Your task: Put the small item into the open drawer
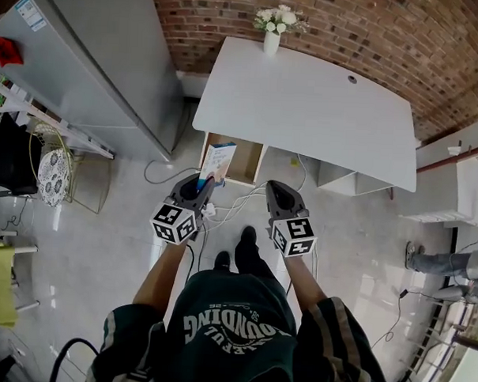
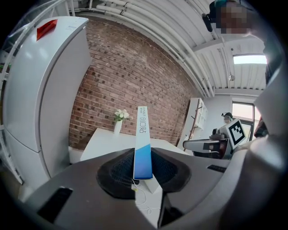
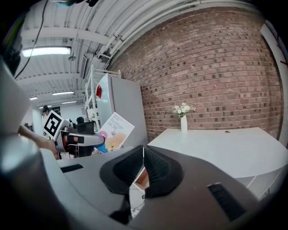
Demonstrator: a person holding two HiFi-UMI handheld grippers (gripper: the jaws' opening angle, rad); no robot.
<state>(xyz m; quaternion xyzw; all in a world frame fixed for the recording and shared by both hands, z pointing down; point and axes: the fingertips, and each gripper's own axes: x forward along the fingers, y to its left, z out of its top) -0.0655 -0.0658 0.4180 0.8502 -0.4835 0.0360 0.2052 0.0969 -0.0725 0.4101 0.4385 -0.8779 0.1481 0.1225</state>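
You are at the carrying step: your left tongs (image 2: 143, 170) clench the thin bandage box (image 2: 142, 134) upright near the open drawer (image 1: 249, 160) under the desk (image 1: 306, 110), your right tongs (image 3: 143, 170) are clenched on nothing, and next, I judge, the box must go over the drawer before you release it.

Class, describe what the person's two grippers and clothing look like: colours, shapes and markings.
Both the left gripper and the right gripper have dark grey, rounded shells ending in black ribbed pads. Each carries a white cube printed with black square markers. The person wears a dark green top with pale lettering and pale-striped sleeves.
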